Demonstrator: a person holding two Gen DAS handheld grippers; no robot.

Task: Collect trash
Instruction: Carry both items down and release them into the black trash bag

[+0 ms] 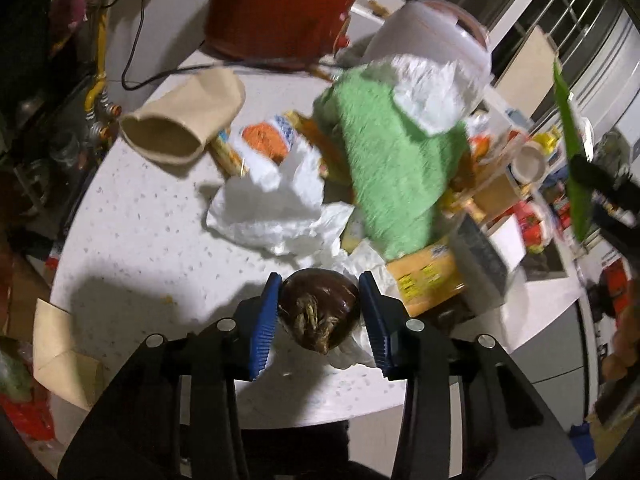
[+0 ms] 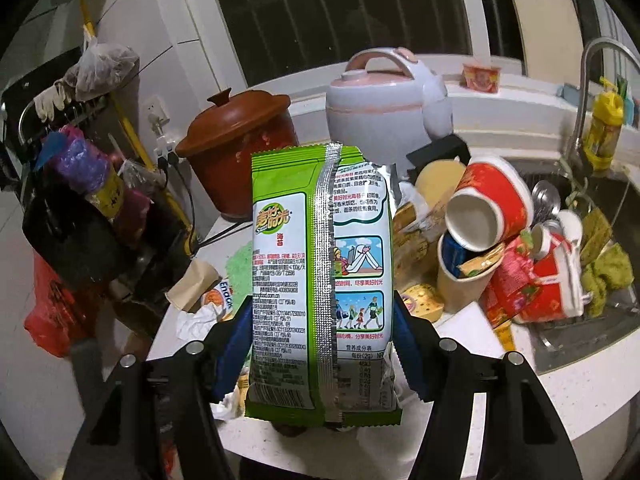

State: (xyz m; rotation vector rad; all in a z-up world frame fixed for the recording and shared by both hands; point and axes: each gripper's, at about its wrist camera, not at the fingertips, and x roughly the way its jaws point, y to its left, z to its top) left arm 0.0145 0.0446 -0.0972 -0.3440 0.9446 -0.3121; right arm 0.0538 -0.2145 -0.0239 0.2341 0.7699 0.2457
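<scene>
In the left wrist view a dark brown, round, husk-tufted bulb [image 1: 320, 312] sits between the blue pads of my left gripper [image 1: 320, 282], just above the white speckled counter [image 1: 140, 240]. Both pads touch its sides. In the right wrist view my right gripper [image 2: 322, 308] is shut on a green and white snack packet [image 2: 320, 260], held upright above the counter edge. Its fingertips are hidden behind the packet. The same packet [image 1: 572, 152] shows edge-on at the right of the left wrist view.
Crumpled white plastic bag [image 1: 272, 204], green towel [image 1: 388, 160], tan paper cup [image 1: 180, 120] and yellow boxes crowd the counter. A red clay pot [image 2: 236, 148] and pink rice cooker [image 2: 384, 100] stand behind. Red cups [image 2: 492, 204] pile beside the sink [image 2: 592, 340].
</scene>
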